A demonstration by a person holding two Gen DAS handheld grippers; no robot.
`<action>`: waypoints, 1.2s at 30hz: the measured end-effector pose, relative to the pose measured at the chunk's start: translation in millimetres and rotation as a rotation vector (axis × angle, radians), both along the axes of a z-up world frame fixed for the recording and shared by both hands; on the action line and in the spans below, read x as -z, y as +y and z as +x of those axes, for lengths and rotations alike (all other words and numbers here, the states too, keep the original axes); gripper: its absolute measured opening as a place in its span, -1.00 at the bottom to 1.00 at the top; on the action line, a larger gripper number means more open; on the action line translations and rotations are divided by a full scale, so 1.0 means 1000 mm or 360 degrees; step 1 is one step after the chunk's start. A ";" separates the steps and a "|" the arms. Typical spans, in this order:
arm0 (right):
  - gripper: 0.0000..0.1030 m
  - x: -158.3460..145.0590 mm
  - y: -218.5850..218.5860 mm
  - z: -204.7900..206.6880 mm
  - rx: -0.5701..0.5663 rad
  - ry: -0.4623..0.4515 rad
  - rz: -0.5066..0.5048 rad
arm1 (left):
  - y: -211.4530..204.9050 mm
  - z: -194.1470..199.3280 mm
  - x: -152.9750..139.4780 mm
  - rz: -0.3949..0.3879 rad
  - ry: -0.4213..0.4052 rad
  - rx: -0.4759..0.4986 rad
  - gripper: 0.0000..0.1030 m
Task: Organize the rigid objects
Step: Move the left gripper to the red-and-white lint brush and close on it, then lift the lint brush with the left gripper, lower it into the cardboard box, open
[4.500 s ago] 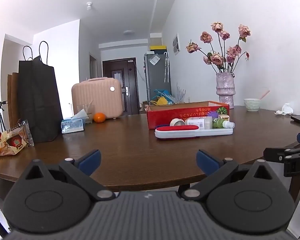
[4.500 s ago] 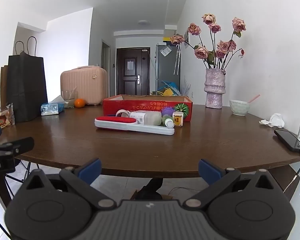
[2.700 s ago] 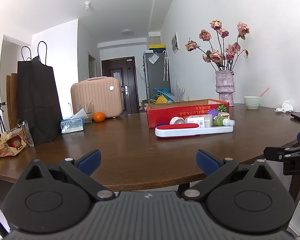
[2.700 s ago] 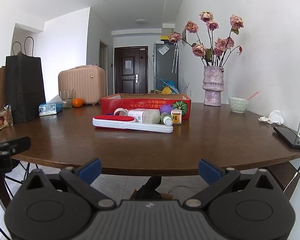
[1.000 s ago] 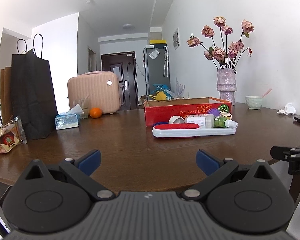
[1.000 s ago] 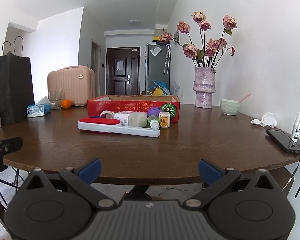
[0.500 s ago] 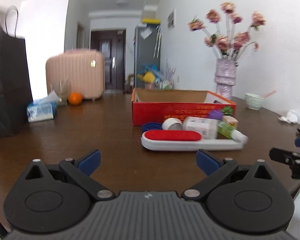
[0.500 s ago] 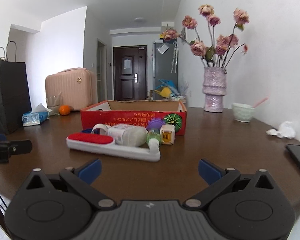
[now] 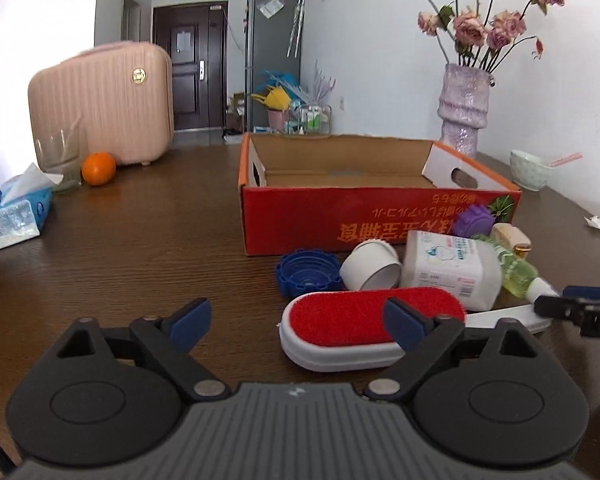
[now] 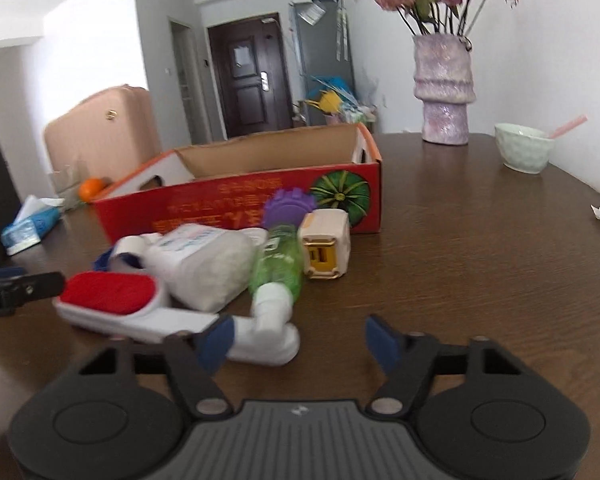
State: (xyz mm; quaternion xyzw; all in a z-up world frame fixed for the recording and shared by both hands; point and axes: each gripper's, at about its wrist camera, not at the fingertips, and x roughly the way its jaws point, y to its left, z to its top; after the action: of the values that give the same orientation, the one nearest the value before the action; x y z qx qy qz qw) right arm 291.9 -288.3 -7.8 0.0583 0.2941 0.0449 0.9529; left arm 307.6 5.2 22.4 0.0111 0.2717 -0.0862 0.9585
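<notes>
Both my grippers, left gripper [image 9: 298, 320] & right gripper [image 10: 298, 342], now close in front of the red box [image 9: 380, 216], jaws just narrowing w/ nothing gripped yet, so rushing could knock the lint brush [image 9: 364, 326] into the clutter.

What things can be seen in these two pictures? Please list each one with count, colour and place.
box: 1, red, table centre
lint brush: 1, white and red, nearest
big bottle: 1, white, on its side
small bottle: 1, green, on its side
cap: 1, blue, before box
tape roll: 1, white, beside cap
cube: 1, cream, before box
vase: 1, lilac, back right
bowl: 1, pale green, right
orange: 1, back left
left gripper: open, empty
right gripper: open, closing, empty
</notes>
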 end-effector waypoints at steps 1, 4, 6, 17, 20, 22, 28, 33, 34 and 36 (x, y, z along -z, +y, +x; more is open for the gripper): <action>0.17 0.000 -0.004 0.003 0.0033 0.0011 -0.0053 | 0.002 0.002 0.002 -0.0017 0.0002 -0.0001 0.81; 0.21 -0.006 -0.020 0.006 0.0151 -0.0012 -0.0093 | 0.007 0.006 0.008 -0.0095 0.0025 0.0036 0.81; 0.20 -0.011 -0.024 0.003 0.0133 -0.0029 -0.0079 | 0.008 0.009 0.010 -0.0130 0.0041 0.0054 0.79; -0.66 0.004 -0.008 0.013 -0.0141 0.0107 0.0173 | 0.013 0.020 0.019 -0.0279 0.0092 0.0140 0.50; -0.66 0.003 -0.006 0.016 -0.0156 0.0122 0.0156 | 0.015 0.019 0.019 -0.0333 0.0101 0.0185 0.30; -0.65 0.003 -0.008 0.014 -0.0169 0.0129 0.0165 | 0.015 0.019 0.019 -0.0337 0.0101 0.0187 0.29; -0.77 0.006 -0.015 0.011 -0.0180 0.0116 0.0286 | 0.016 0.010 0.017 -0.0371 0.0139 0.0132 0.23; -0.77 0.005 -0.009 -0.014 -0.0151 0.0086 0.0268 | 0.020 -0.016 0.016 -0.0426 0.0146 0.0036 0.11; -0.77 0.005 -0.009 -0.020 -0.0132 0.0073 0.0268 | 0.020 -0.020 0.016 -0.0442 0.0160 0.0027 0.10; -0.76 0.002 -0.010 -0.031 -0.0099 0.0030 0.0285 | 0.019 -0.029 0.011 -0.0452 0.0145 0.0014 0.08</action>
State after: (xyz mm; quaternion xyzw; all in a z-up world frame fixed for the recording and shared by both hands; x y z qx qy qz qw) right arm 260.7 -298.0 -9.4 0.1346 0.2996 0.0999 0.9392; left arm 278.1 24.6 11.2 -0.1274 0.2998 -0.1284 0.9367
